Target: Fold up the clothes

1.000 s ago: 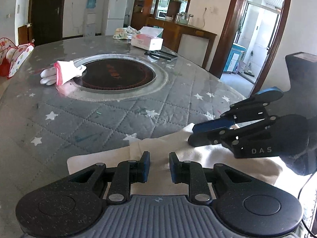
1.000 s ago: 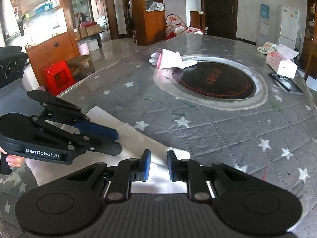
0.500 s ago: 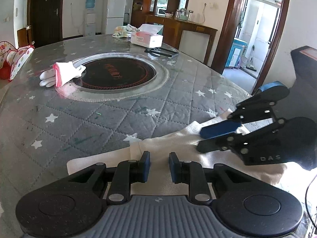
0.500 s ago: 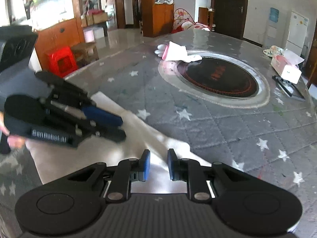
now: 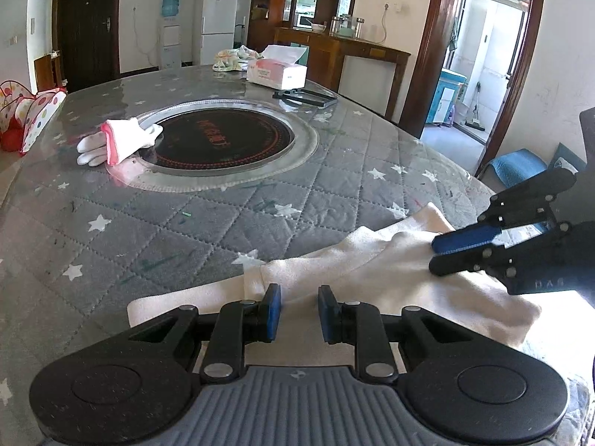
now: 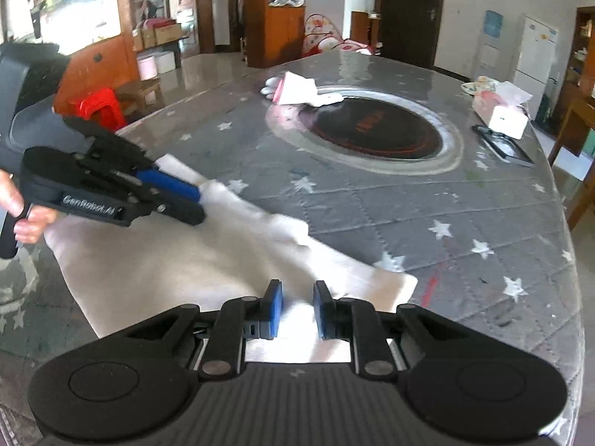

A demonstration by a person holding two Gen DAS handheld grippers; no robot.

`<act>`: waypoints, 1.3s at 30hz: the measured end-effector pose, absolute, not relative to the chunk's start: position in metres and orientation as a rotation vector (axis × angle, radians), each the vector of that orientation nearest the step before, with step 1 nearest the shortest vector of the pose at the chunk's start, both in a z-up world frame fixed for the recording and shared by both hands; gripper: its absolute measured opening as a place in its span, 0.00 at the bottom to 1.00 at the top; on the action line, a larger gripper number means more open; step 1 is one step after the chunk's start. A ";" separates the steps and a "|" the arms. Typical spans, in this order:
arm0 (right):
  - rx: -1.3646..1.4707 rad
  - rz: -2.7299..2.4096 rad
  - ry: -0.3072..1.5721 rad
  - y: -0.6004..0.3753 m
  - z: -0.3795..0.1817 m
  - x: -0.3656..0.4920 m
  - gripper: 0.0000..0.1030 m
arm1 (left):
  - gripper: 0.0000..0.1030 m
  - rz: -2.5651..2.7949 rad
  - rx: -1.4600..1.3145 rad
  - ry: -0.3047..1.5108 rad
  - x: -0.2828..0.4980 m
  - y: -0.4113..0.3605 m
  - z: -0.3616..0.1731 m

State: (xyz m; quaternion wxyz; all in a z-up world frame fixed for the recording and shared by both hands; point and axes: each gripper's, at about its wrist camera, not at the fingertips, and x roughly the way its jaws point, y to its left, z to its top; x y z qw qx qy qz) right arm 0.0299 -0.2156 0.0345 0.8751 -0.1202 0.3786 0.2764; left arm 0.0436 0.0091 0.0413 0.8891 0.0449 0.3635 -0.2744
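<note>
A white garment (image 5: pixel 372 271) (image 6: pixel 167 267) lies stretched along the near edge of a round table with a grey star-quilted cover (image 5: pixel 186 230). In the left wrist view my left gripper (image 5: pixel 300 312) is shut on a raised fold of the garment at its left part. The right gripper (image 5: pixel 433 251) comes in from the right with cloth between its blue pads. In the right wrist view my right gripper (image 6: pixel 296 310) is shut on the garment's right end. The left gripper (image 6: pixel 197 204), held by a hand (image 6: pixel 22 219), clamps the far left edge.
A round black hob (image 5: pixel 223 141) is set into the table's middle. A white and pink glove (image 5: pixel 119 141) lies at its rim. A tissue box (image 5: pixel 277 70) and a flat black frame (image 5: pixel 305 96) sit at the far side. The table edge drops off right of the garment.
My right gripper has moved away from the left one, and the garment has been drawn out longer and flatter between them. The left gripper has stayed in place.
</note>
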 end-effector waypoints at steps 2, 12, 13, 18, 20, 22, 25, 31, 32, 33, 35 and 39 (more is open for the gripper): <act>-0.245 0.571 0.782 -0.218 0.037 0.029 0.16 | 0.24 -0.585 0.104 0.730 0.037 0.004 0.047; -0.230 0.550 0.799 -0.215 0.027 0.043 0.15 | 0.24 -0.652 0.131 0.740 0.032 -0.031 0.039; -0.225 0.552 0.792 -0.215 0.028 0.043 0.15 | 0.23 -0.650 0.130 0.745 0.033 -0.032 0.037; -0.199 0.566 0.759 -0.212 0.037 0.047 0.16 | 0.23 -0.649 0.118 0.755 0.037 -0.033 0.032; -0.205 0.560 0.771 -0.208 0.033 0.053 0.16 | 0.23 -0.649 0.116 0.755 0.038 -0.032 0.031; -0.213 0.552 0.790 -0.205 0.027 0.060 0.16 | 0.24 -0.649 0.113 0.756 0.038 -0.032 0.031; -0.215 0.547 0.802 -0.204 0.023 0.066 0.16 | 0.24 -0.648 0.103 0.756 0.038 -0.031 0.032; -0.237 0.579 0.776 -0.216 0.044 0.046 0.16 | 0.24 -0.657 0.104 0.701 0.017 -0.022 0.049; -0.241 0.593 0.775 -0.217 0.047 0.040 0.16 | 0.24 -0.662 0.102 0.695 0.012 -0.020 0.051; -0.245 0.608 0.773 -0.219 0.051 0.034 0.15 | 0.24 -0.662 0.100 0.692 0.006 -0.017 0.053; -0.256 0.644 0.771 -0.219 0.055 0.018 0.15 | 0.24 -0.657 0.097 0.690 -0.006 -0.011 0.055; -0.281 0.681 0.769 -0.217 0.054 -0.006 0.15 | 0.24 -0.641 0.082 0.692 -0.026 0.002 0.054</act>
